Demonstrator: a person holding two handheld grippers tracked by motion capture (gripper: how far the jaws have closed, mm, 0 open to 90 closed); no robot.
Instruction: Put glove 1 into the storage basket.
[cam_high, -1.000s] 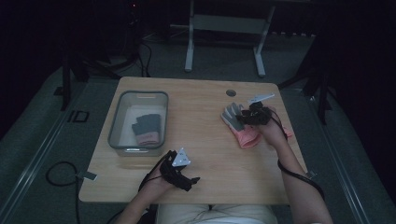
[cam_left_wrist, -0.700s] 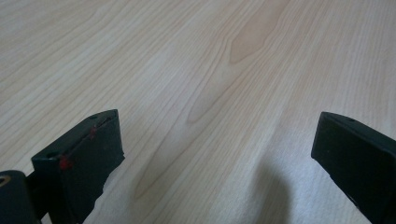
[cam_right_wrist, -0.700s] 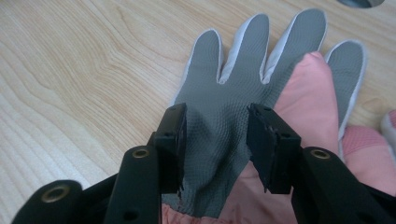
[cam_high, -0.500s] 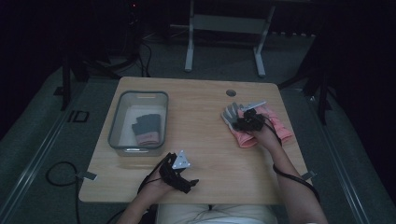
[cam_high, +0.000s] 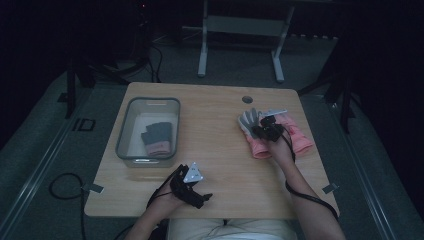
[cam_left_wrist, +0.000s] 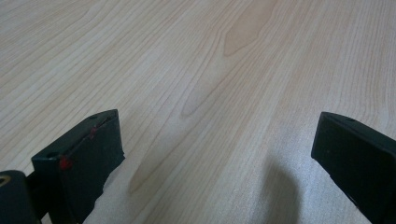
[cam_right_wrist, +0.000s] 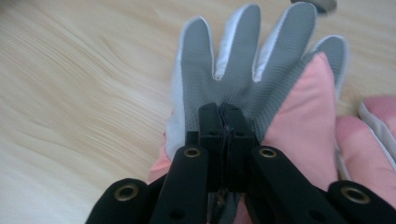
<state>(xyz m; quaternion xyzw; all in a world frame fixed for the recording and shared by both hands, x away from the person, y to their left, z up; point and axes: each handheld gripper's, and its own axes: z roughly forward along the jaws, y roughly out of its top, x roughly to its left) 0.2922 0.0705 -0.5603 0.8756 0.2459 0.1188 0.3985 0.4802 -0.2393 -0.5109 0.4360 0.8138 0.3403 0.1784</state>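
A glove with a grey palm and pink back (cam_high: 248, 122) (cam_right_wrist: 243, 56) lies palm up on the right of the wooden table (cam_high: 215, 115). My right gripper (cam_high: 260, 131) (cam_right_wrist: 220, 112) presses its tips into that palm. Its jaws have just been closing and now meet, with a thin fold of the grey fabric pinched between them. A second pink glove (cam_high: 298, 136) (cam_right_wrist: 369, 140) lies just right of it. My left gripper (cam_high: 202, 197) (cam_left_wrist: 224, 140) rests near the table's front edge, jaws wide open over bare wood.
A clear plastic bin (cam_high: 125, 132) stands on the table's left, with a dark grey and pink glove (cam_high: 157, 137) inside. A round cable hole (cam_high: 247, 99) sits near the far edge. Metal stand legs (cam_high: 240, 45) rise beyond the table.
The right gripper has come down a little onto the grey palm and its jaws have closed. The left gripper has stayed put.
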